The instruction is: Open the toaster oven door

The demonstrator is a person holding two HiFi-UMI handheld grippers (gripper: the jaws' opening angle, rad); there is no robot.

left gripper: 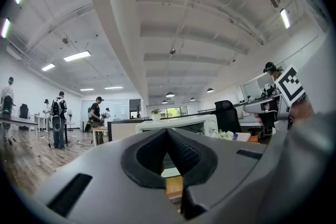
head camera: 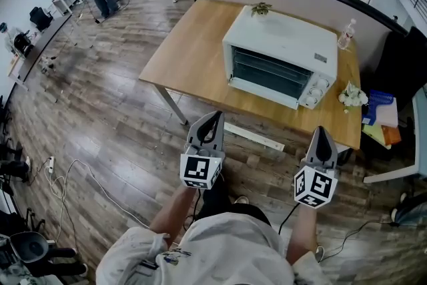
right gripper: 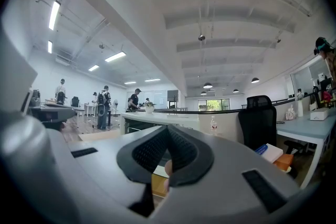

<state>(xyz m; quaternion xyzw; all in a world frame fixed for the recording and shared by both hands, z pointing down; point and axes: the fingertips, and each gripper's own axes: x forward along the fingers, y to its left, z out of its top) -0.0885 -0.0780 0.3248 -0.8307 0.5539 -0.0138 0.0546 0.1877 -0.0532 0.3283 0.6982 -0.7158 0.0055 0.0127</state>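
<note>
At the near left of the head view, we hold the left grey two-jaw gripper [head camera: 211,122] level over the wooden plank floor [head camera: 113,110], short of the table. Its jaws are pressed together at the tips, with nothing between them.

Farther ahead, the light wooden rectangular table [head camera: 187,50] carries the white box-shaped toaster oven [head camera: 280,43]. The oven sits on the right half of the table with its front facing us. Its glass-fronted door [head camera: 267,73] lies flush with the housing, so it is closed. At the oven's right end, the white control knobs [head camera: 317,91] stand just beside the door.

To the right, we hold the right grey two-jaw gripper [head camera: 321,133] level, with its tips near the table's near edge. Its jaws are likewise pressed together and empty. Both grippers are well apart from the oven and touch nothing.

Status, as we judge it: no part of the task is done.

Remaining steps:
- Bring a gripper up to the door.
- Part the jaws and take hold of the handle.
- Swing the door open.

We cannot tell from these views which edge of the door carries the handle.
</note>
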